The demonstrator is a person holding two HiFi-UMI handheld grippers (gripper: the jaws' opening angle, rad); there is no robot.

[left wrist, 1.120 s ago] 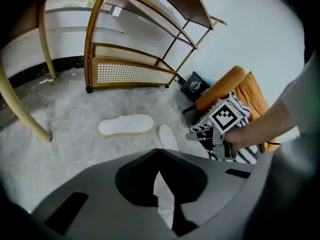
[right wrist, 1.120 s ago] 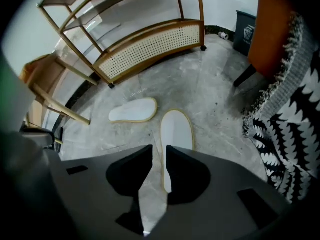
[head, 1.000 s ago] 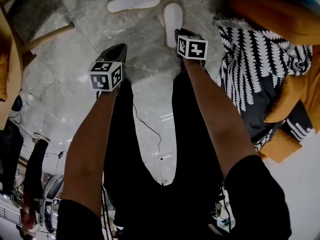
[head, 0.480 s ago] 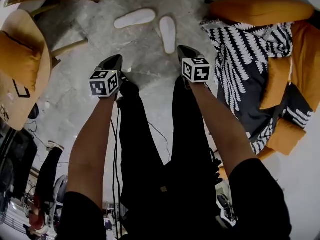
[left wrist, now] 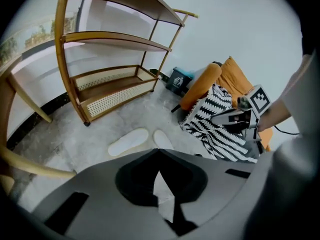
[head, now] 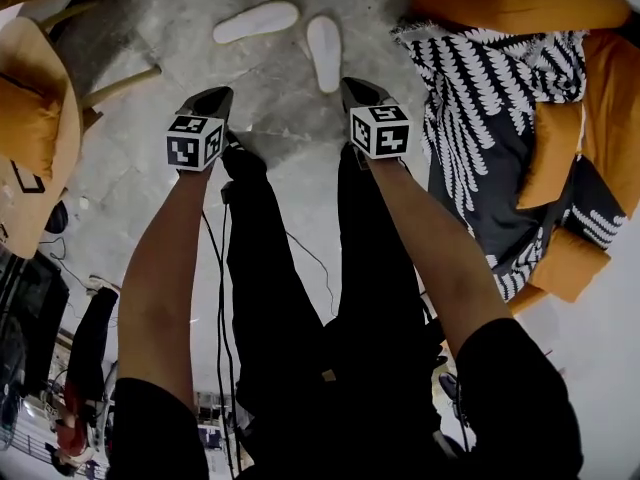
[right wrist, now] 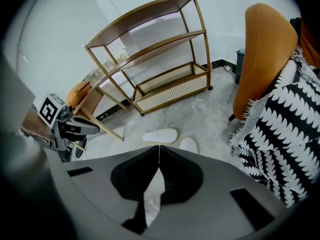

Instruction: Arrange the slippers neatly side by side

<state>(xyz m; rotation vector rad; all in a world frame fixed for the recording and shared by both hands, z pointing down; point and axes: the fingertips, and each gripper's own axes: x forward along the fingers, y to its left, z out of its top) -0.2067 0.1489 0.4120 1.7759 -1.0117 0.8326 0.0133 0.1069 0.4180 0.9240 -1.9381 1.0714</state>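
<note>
Two white slippers lie on the grey stone floor. One slipper lies crosswise at the left; the other slipper points away from me, its near end by the first one's right end. Both show in the left gripper view as the crosswise slipper and the lengthwise slipper. My left gripper hangs shut and empty, well short of them. My right gripper is shut and empty too, just short of the lengthwise slipper.
A wooden shelf rack stands beyond the slippers. An orange armchair with a black-and-white patterned throw fills the right. A wooden chair with an orange cushion is at the left. A cable trails on the floor by my legs.
The view has swung, and both grippers sit a little higher in the head view. The right gripper's tip has drawn back slightly from the lengthwise slipper.
</note>
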